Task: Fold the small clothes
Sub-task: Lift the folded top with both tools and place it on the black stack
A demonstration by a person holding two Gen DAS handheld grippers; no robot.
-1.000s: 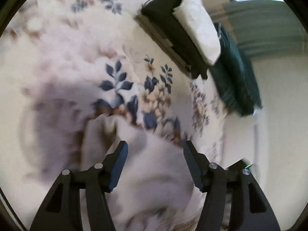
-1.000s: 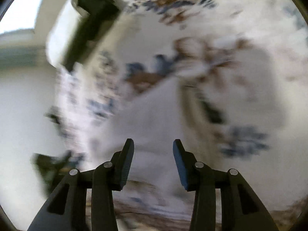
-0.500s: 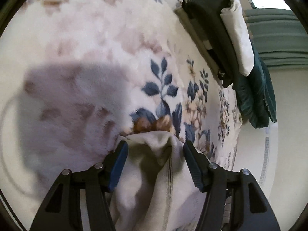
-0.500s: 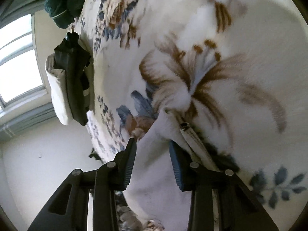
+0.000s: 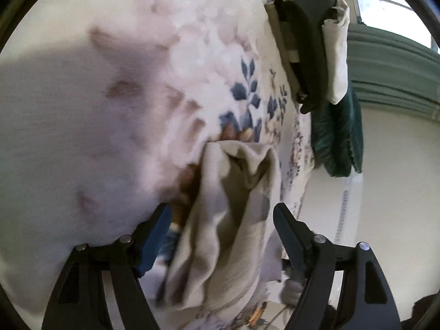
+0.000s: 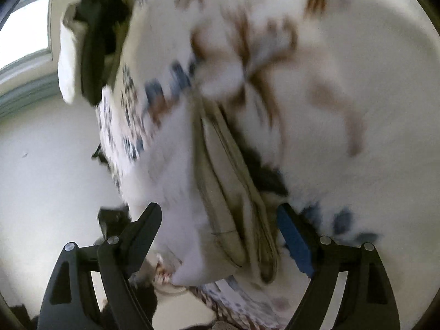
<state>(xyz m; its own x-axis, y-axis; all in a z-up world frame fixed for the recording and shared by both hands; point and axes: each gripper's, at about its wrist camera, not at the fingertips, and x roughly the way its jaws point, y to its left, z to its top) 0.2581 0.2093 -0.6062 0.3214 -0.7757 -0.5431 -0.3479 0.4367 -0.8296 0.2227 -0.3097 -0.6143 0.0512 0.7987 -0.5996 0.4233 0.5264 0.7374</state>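
A small beige garment [image 5: 233, 220] lies bunched on a floral bedspread [image 5: 110, 110]. My left gripper [image 5: 221, 228] is open, its fingers on either side of the crumpled cloth, which shows folds and an opening at its far end. In the right wrist view the same garment [image 6: 228, 192] runs between the fingers of my right gripper [image 6: 220, 225], which is wide open. A seamed hem shows along its edge. This view is blurred.
A stack of folded clothes, black [image 5: 308, 44] and white [image 5: 338, 55], with a dark green item [image 5: 338, 143] beside it, sits at the far edge of the bed. The stack also shows in the right wrist view [image 6: 90, 49]. A pale wall lies beyond the bed.
Both grippers have opened wider around the garment. The cloth now lies bunched between the fingers, and the right view has swung and blurred.
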